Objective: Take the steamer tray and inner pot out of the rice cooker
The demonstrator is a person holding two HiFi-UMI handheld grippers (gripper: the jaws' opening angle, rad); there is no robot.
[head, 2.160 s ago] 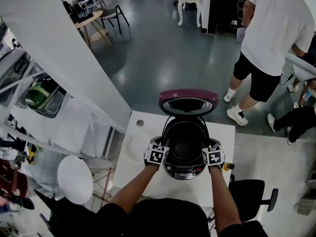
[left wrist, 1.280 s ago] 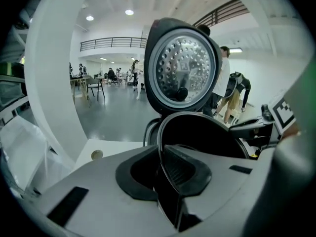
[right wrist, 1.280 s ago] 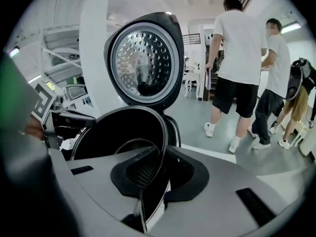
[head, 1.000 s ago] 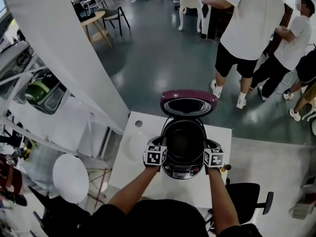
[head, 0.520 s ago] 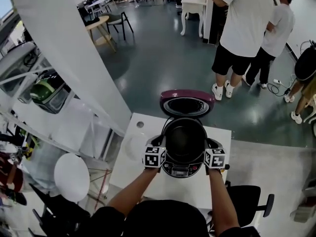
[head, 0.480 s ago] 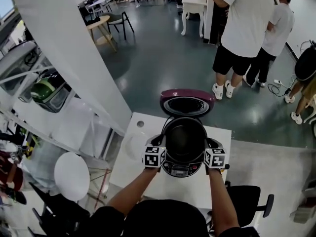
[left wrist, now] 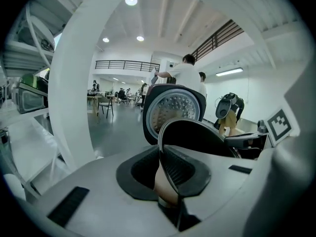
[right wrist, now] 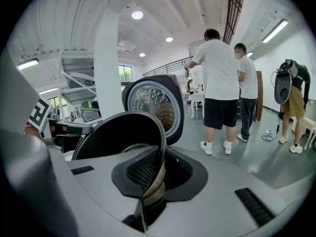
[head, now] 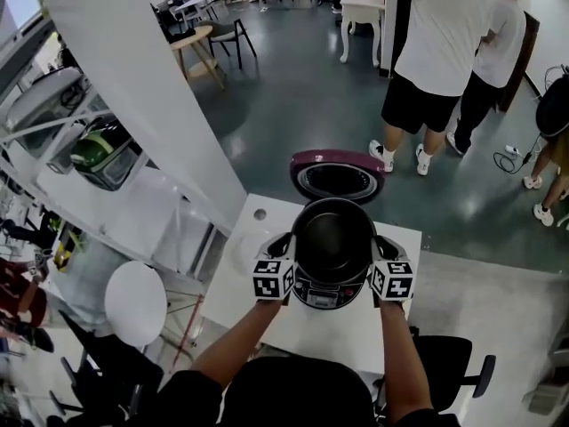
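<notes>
Pinching the pot (head: 333, 236) by opposite sides of its rim, the left gripper (head: 291, 256) and right gripper (head: 374, 257) have fingers narrowed onto the thin metal, so it hangs level, standing proud of the cooker (head: 330, 294); the lid (head: 338, 174), tipped back, leaves its way clear.

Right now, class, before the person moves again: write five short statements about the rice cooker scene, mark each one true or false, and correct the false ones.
1. The lid of the rice cooker is open. True.
2. The left gripper is open and empty. False: its jaws are shut on the rim of the inner pot.
3. The right gripper grips the same inner pot, on the opposite side of its rim. True.
4. The rice cooker stands on the floor. False: it stands on a white table.
5. The inner pot is filled to the brim with rice. False: its dark inside shows no rice.
</notes>
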